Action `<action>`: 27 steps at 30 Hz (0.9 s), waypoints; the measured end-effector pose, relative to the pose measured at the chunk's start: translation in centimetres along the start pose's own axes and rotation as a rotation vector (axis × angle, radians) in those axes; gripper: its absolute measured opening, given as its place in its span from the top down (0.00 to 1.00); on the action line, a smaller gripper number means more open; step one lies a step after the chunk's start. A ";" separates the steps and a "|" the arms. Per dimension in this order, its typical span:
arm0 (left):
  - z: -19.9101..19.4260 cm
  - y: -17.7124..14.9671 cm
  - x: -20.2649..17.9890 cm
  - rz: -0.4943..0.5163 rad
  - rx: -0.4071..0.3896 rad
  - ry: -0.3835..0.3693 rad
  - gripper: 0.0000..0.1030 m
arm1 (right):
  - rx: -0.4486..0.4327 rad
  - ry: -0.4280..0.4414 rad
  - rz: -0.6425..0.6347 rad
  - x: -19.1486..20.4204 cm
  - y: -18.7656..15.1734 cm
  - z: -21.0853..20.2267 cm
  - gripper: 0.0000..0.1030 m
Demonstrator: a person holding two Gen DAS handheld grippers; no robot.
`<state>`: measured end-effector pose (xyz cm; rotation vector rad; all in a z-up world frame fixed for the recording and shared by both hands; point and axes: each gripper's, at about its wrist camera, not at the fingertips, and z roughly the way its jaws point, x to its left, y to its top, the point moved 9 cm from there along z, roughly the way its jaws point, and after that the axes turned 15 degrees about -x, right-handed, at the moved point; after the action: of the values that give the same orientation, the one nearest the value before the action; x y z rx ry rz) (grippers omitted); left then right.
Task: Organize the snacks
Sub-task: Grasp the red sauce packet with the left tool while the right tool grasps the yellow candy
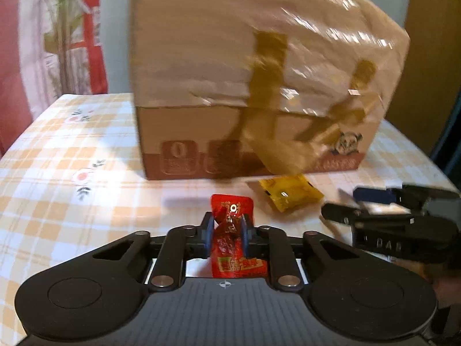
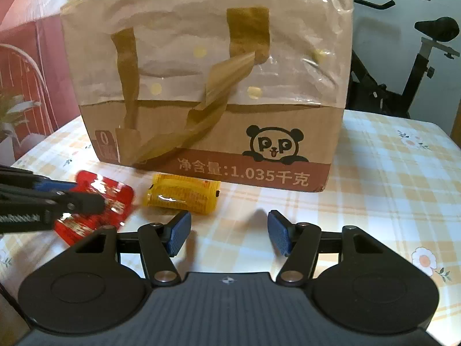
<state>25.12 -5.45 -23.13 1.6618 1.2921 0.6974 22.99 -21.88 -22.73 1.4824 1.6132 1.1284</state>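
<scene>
Left wrist view: crinkled red foil snack packet (image 1: 230, 230) is pinched by left gripper (image 1: 227, 232); yellow wrapped snack (image 1: 291, 191) is left beside taped cardboard box (image 1: 245, 132), right gripper (image 2: 229, 232) half-open, empty.

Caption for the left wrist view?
Left gripper shut on red packet; yellow packet and box beyond.

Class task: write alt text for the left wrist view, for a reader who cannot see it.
The left gripper is shut on a crumpled red snack packet over a checked tablecloth. A yellow snack packet lies just beyond, in front of a taped cardboard box printed with a panda. The right gripper reaches in from the right edge.
</scene>
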 end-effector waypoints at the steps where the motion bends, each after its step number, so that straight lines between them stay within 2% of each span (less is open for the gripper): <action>1: -0.2 0.3 0.4 -0.008 -0.013 0.013 0.85 | 0.002 0.001 -0.006 0.1 0.0 0.0 0.40; 4: -0.4 0.9 1.2 -0.030 -0.034 0.042 0.87 | 0.005 0.009 -0.023 0.4 -0.1 0.0 0.40; 11: -0.5 0.7 2.4 -0.072 -0.038 0.034 0.86 | 0.027 0.019 -0.051 1.1 -0.1 0.2 0.40; 19: -0.8 0.1 3.8 -0.111 -0.048 0.043 0.85 | 0.095 0.061 -0.301 3.9 0.9 3.1 0.40; 27: -0.7 0.0 4.7 -0.148 -0.053 0.044 0.85 | 0.205 0.126 -0.151 5.6 1.0 4.7 0.40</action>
<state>25.89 -0.74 -23.24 1.4991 1.3999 0.6763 26.90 -15.63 -23.33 1.4107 1.9429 1.0128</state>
